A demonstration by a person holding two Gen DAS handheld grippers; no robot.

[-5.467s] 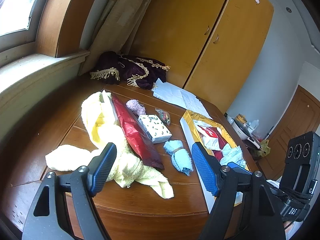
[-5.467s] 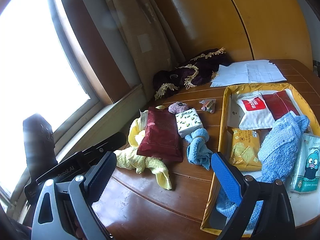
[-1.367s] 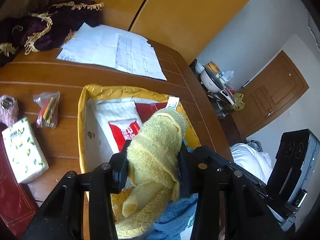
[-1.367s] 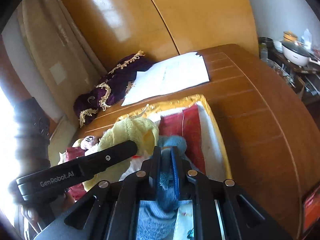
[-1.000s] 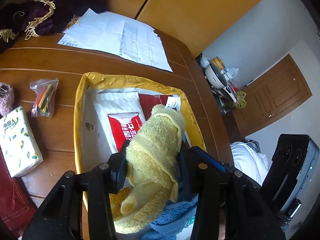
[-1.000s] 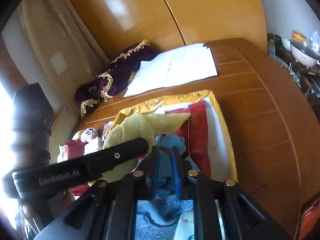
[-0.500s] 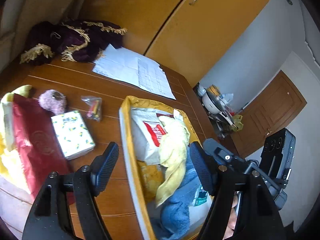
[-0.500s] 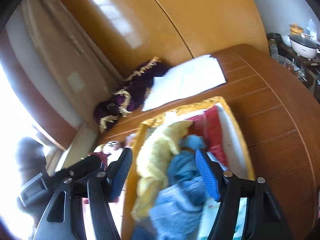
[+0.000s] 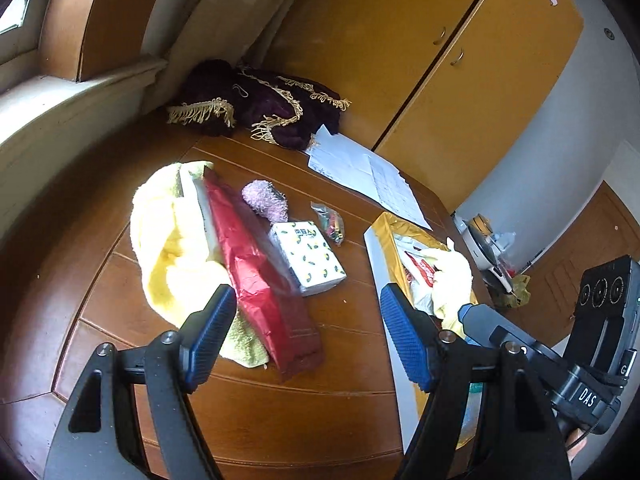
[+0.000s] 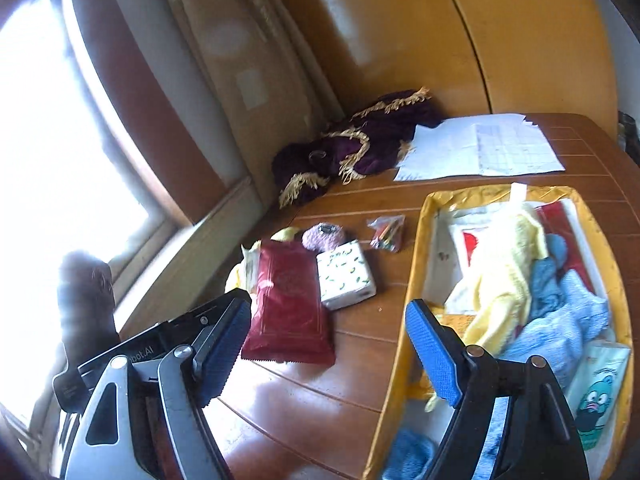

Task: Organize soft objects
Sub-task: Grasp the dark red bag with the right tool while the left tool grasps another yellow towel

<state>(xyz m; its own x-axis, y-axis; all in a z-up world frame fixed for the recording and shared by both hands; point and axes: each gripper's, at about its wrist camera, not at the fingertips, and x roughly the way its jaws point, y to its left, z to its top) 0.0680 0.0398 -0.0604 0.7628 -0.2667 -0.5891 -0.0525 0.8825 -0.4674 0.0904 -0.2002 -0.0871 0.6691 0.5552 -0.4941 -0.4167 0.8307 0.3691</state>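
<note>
Left of the gold-lined tray [image 10: 420, 240], on the bench [image 9: 312, 400], lay the big yellow towel [image 9: 168, 240], fluffy and crumpled, half under a glossy red packet [image 9: 260, 276] whose long axis ran away from us. Our left gripper [image 9: 304, 332] hung nearest it, jaws wide and empty; our right gripper [image 10: 328, 344] was likewise spread, holding nothing. Inside the tray sat a smaller yellow cloth [image 10: 504, 280] and nubbly blue ones [image 10: 560, 320].
</note>
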